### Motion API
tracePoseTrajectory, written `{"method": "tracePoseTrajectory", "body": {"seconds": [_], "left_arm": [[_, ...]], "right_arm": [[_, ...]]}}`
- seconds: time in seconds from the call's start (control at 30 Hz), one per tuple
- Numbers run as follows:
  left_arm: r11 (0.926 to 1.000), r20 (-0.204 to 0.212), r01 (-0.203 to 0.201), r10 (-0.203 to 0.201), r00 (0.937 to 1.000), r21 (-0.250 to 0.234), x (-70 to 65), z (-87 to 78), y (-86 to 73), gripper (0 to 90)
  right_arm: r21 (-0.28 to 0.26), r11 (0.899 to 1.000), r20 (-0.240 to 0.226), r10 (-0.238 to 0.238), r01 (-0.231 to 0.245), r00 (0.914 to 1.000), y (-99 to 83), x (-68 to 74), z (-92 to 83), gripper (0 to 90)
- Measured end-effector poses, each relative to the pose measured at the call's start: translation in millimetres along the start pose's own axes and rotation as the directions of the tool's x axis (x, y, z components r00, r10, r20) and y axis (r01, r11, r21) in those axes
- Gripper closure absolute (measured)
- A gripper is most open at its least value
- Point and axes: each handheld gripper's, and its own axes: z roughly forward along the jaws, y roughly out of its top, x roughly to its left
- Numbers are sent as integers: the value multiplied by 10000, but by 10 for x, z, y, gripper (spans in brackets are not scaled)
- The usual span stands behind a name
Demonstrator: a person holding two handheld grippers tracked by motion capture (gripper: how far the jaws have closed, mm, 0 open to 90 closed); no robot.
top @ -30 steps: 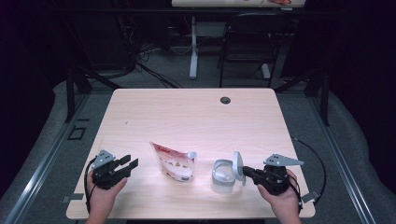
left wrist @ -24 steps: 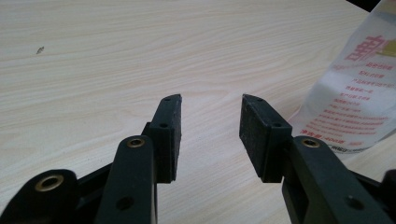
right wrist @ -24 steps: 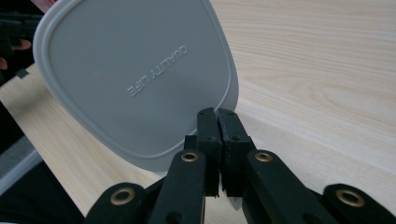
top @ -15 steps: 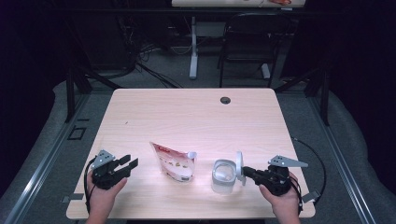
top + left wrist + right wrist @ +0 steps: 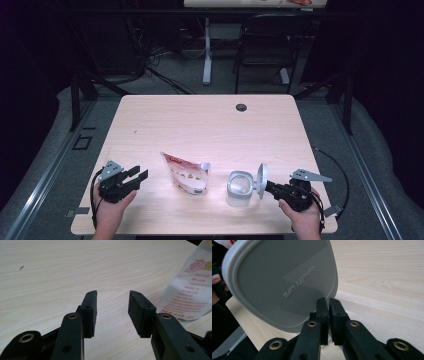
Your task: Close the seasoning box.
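Dark floor with cables and the legs of other furniture surrounds a light wooden table (image 5: 200,125), which has a small round hole (image 5: 241,107) near its far edge.

Near the front left corner of the table, the left gripper (image 5: 136,176) is held by the person's left hand (image 5: 111,207). Its two black jaws stand clearly apart with nothing between them. In the left gripper view they hover low over the bare wood, and the pouch shows at the right edge of that view, just beside the right jaw but not touching it.

Toward the middle of the front edge stands a clear pouch (image 5: 187,174) with red print and a small white spout at its upper right corner. It leans a little and stands apart from both grippers.

Right of the pouch, near the front edge, sits a small clear container (image 5: 239,188), open at the top. Just beside its right side a grey lid (image 5: 261,175) stands on its edge, held upright.

Near the front right corner, the right gripper (image 5: 266,185) is held by the person's right hand (image 5: 302,212). In the right gripper view its jaws are nearly together, with only a thin gap, and the rim of the lid (image 5: 284,282) sits at their tips. The jaws have just been opening a little, and whether the pads press on the rim I cannot tell for sure.
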Motion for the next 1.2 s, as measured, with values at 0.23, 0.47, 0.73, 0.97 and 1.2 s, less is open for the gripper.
{"method": "tracePoseTrajectory", "body": {"seconds": [0.23,0.47,0.73,0.97,1.2], "left_arm": [[10000,-5,11,-11,10000,29,3,1,1,592],[10000,59,-26,26,10000,41,0,12,9,592],[10000,19,-50,50,10000,-65,0,26,35,587],[10000,90,-77,77,9999,-53,0,57,54,586],[9999,145,-101,102,9998,-34,-5,82,62,587]], "right_arm": [[6,9998,268,-186,186,9995,-4,19,-1,841],[-26,9994,815,-353,357,9960,-24,8,-12,770],[-112,9948,1831,-977,1014,9782,-153,40,-70,614],[-61,9949,1725,-978,1003,9802,-261,81,-138,565],[268,9813,2383,-1913,1904,9522,-299,203,-111,500]]}}
